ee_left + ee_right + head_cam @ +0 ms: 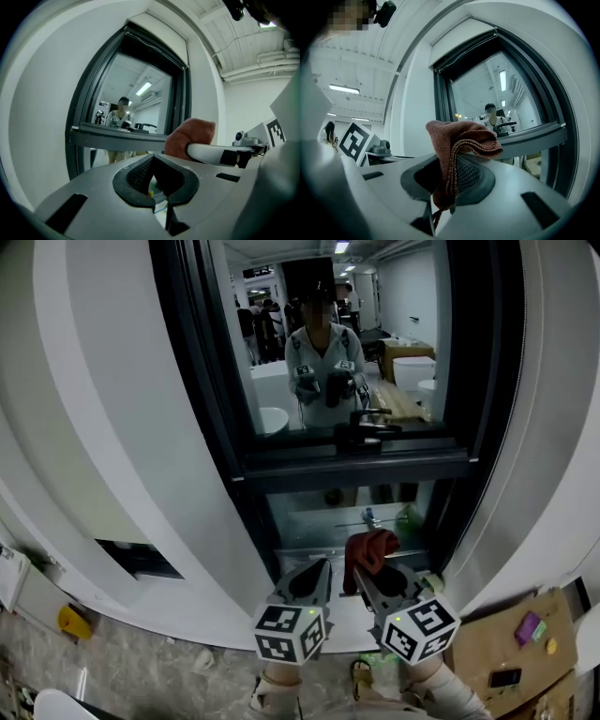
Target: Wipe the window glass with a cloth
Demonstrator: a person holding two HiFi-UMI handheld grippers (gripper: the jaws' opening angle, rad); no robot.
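Observation:
The window glass (337, 343) sits in a dark frame straight ahead, reflecting a person with two grippers. A dark handle (367, 433) lies on the crossbar, with a lower pane (323, 519) beneath it. My right gripper (367, 574) is shut on a reddish-brown knitted cloth (369, 549), which bunches above its fingertips just in front of the lower pane. In the right gripper view the cloth (459, 140) drapes over the jaws of that gripper (443, 190), with the window (506, 93) beyond. My left gripper (317, 574) is beside it, shut and holding nothing (157, 187). The cloth (192, 136) shows to its right.
White wall (122, 427) flanks the frame on both sides. On the floor at right lies cardboard (487, 643) with a purple item (530, 626) and a dark phone (506, 678). A yellow object (75, 620) lies on the floor at left.

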